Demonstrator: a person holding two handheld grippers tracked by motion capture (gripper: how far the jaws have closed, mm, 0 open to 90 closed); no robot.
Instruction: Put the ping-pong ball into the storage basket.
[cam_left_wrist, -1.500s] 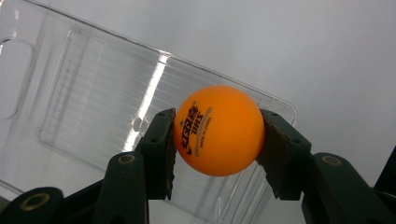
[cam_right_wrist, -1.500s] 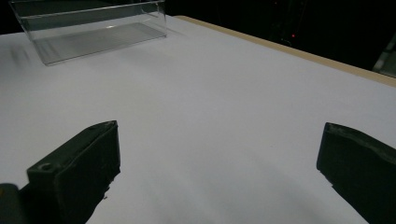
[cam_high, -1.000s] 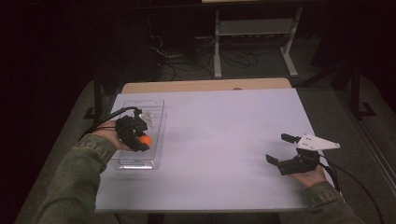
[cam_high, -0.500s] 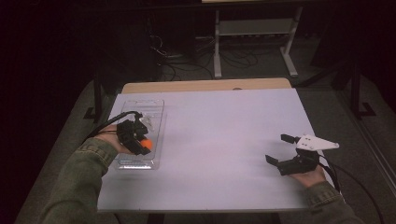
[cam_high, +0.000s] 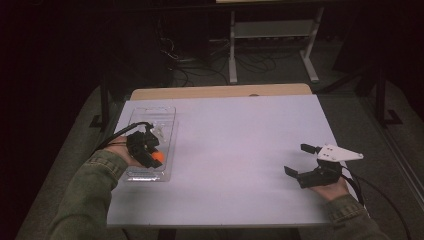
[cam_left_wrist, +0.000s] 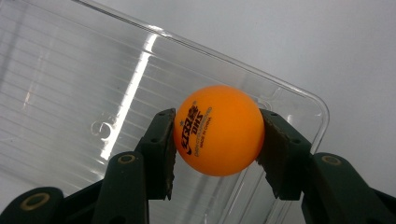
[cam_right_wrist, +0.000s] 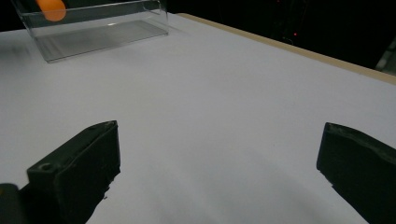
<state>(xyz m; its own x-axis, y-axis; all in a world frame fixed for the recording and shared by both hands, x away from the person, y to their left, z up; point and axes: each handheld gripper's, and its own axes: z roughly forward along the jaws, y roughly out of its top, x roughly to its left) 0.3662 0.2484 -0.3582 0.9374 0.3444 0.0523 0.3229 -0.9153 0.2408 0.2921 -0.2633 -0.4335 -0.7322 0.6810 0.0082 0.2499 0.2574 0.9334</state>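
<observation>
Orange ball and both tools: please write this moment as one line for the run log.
left tool: shut on ball, above clear tray | right tool: open, holds nothing, over table

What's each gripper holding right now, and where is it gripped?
The left gripper clamps the orange ball across its middle, over the clear tray. The right gripper holds nothing.

The white rectangular table top is seen from above and behind the person in the high view. The clear plastic rectangular tray is viewed closely from above in the left gripper view, and low across the table, from far off, in the right gripper view.
</observation>
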